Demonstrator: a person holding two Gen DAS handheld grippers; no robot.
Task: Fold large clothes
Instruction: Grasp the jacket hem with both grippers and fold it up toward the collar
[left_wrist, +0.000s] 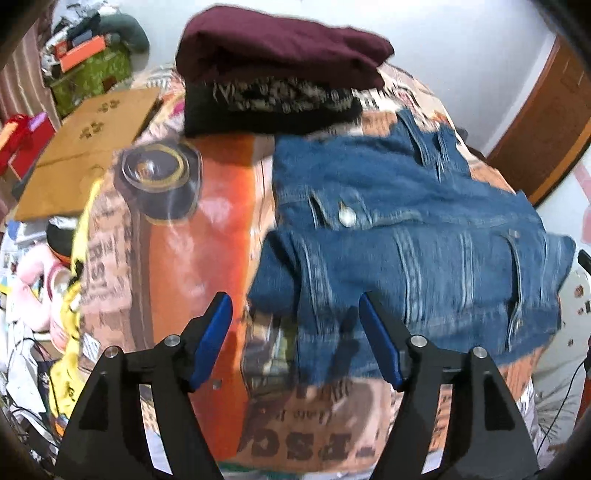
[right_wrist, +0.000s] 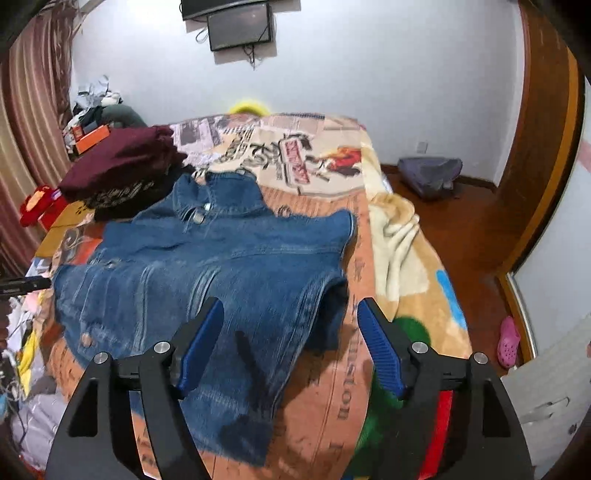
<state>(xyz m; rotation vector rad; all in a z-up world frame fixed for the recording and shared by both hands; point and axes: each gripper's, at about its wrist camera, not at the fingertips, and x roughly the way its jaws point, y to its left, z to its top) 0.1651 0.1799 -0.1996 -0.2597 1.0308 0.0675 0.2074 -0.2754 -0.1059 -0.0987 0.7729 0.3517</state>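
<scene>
Jacket (right_wrist: 207, 266) flat on bedspread (right_wrist: 325, 369)

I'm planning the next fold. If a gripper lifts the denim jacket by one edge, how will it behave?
The denim jacket lies spread flat on the blanket, so it will probably drape and sag. Its thick seams and metal buttons suggest it is fairly heavy, stiffer than thin cloth. It should drag rather than slide freely on the fuzzy blanket.

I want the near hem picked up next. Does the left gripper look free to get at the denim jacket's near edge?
Probably yes. The left gripper is open and empty, and the denim jacket lies flat on the blanket, its near edge just beyond the fingertips, uncovered.
</scene>
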